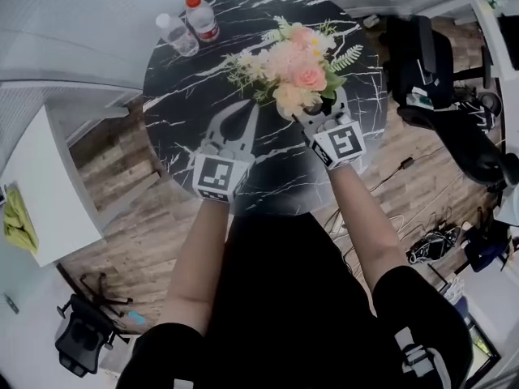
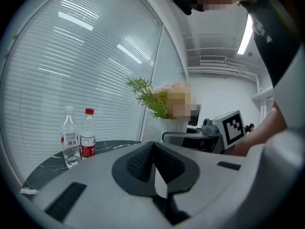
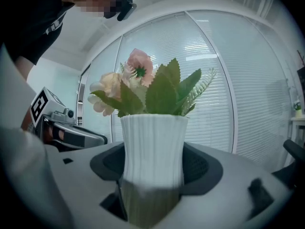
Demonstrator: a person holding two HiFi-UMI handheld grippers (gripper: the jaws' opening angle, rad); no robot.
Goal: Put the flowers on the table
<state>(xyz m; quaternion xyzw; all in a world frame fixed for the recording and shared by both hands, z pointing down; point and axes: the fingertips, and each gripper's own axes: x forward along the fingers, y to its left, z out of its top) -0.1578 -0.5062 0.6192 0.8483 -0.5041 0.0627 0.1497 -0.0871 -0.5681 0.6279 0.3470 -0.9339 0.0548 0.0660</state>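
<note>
Head view: the person's forearms reach over the round table. The right gripper carries one bunch of flowers over the table's right side, blooms just beyond its jaws. The left gripper is alongside. Two bottles (one clear-capped, one red-capped) stand at the far-left edge.

Left gripper view: jaws together, nothing between.

Right gripper view: jaws clamp the single white vase.

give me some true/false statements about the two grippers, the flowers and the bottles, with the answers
1. The right gripper has its jaws closed on the white vase of flowers. True.
2. The left gripper grips a bottle. False: its jaws are together with nothing between them.
3. Both bottles have red caps. False: only the red-capped bottle does; the clear bottle has a pale cap.
4. The round table is black with white veins. True.
</note>
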